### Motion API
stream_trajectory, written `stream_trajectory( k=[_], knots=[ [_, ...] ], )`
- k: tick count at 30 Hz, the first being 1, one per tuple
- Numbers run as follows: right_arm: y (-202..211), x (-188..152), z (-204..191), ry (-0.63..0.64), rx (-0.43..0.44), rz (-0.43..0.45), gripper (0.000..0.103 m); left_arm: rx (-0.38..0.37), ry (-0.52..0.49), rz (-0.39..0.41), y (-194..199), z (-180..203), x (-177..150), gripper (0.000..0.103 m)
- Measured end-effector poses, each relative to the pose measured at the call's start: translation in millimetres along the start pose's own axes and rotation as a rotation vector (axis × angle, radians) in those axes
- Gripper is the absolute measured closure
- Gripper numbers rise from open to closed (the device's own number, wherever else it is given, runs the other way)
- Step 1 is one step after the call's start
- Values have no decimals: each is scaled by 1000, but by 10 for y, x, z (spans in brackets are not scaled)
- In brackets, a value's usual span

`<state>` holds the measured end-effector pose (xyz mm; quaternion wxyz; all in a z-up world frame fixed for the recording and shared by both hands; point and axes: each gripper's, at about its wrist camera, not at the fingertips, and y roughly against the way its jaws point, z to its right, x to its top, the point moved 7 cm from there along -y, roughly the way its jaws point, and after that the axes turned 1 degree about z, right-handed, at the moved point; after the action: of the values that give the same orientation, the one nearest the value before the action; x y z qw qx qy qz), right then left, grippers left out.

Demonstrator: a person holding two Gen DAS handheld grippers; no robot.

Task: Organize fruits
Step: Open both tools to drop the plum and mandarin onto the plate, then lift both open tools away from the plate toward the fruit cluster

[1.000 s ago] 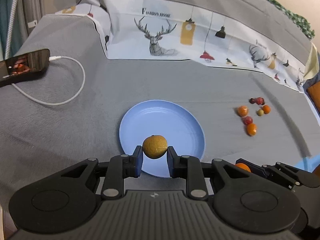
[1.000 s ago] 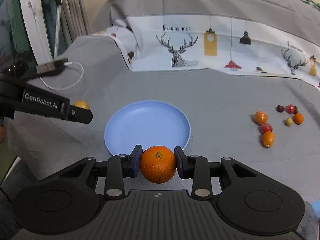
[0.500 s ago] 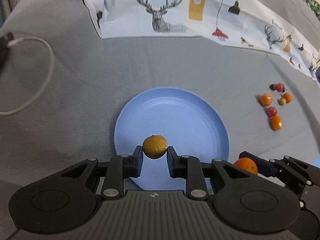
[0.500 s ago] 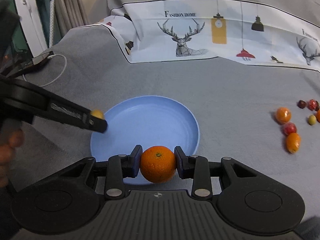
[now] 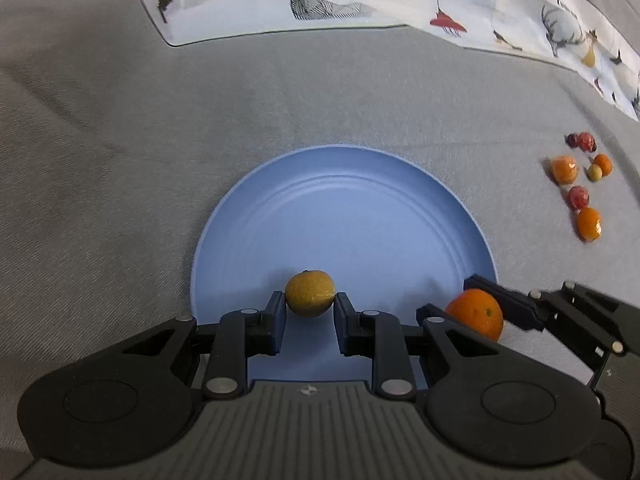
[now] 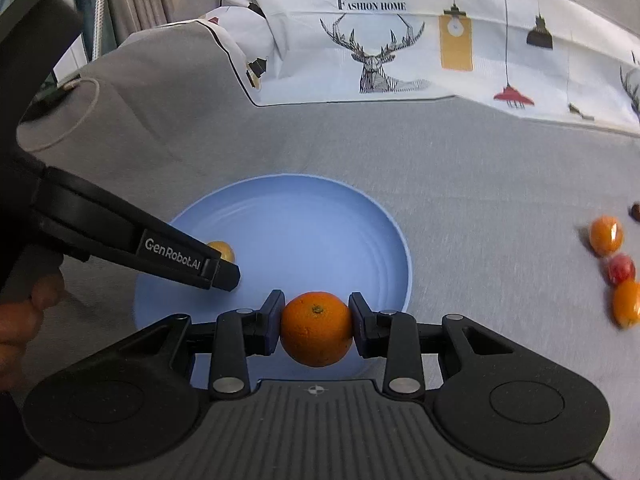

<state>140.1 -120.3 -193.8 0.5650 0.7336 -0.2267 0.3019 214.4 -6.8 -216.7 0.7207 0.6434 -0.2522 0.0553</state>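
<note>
Grey cloth (image 5: 120,160), blue plate (image 5: 344,184); left fingers (image 5: 280,312) pinching yellow fruit (image 5: 310,293), right fingers (image 6: 276,316) orange (image 6: 316,328).

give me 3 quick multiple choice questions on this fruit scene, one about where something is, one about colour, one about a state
1. Where do the loose small fruits lie?
A. on the plate
B. on the grey cloth, right of the plate
C. on the deer-print sheet

2. What colour is the plate?
A. blue
B. white
C. green

3. What state is the right gripper in?
A. open and empty
B. shut on an orange
C. shut on the plate's rim

Answers:
1 B: in the left wrist view the cluster sits on the grey cloth, apart from the plate, on its right.
2 A: both views show a light blue plate.
3 B: its jaws press on both sides of the orange, over the plate's near edge. The left gripper likewise holds a yellow-brown fruit.
</note>
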Motion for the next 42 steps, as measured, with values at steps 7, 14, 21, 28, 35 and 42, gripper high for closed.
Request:
stream_trajectory(
  k=[7, 14, 21, 28, 35, 42],
  knots=[
    [48, 61, 60, 9, -55, -2, 34, 19, -34, 100, 235, 18, 40, 0],
    [798, 22, -16, -2, -41, -7, 11, 46, 43, 105, 906, -92, -221, 1],
    [1555, -121, -265, -1, -65, 61, 3, 79, 81, 103, 1545, -23, -723, 1],
    [2155, -10, -258, 11, -158, 216, 1, 61, 79, 197, 1995, 181, -899, 1],
    [2523, -84, -223, 2, -230, 279, 1, 39, 54, 247, 2295, 371, -925, 0],
    [2796, -153, -249, -2, -246, 338, 1, 31, 34, 302, 2544, 489, -986, 0]
  ],
)
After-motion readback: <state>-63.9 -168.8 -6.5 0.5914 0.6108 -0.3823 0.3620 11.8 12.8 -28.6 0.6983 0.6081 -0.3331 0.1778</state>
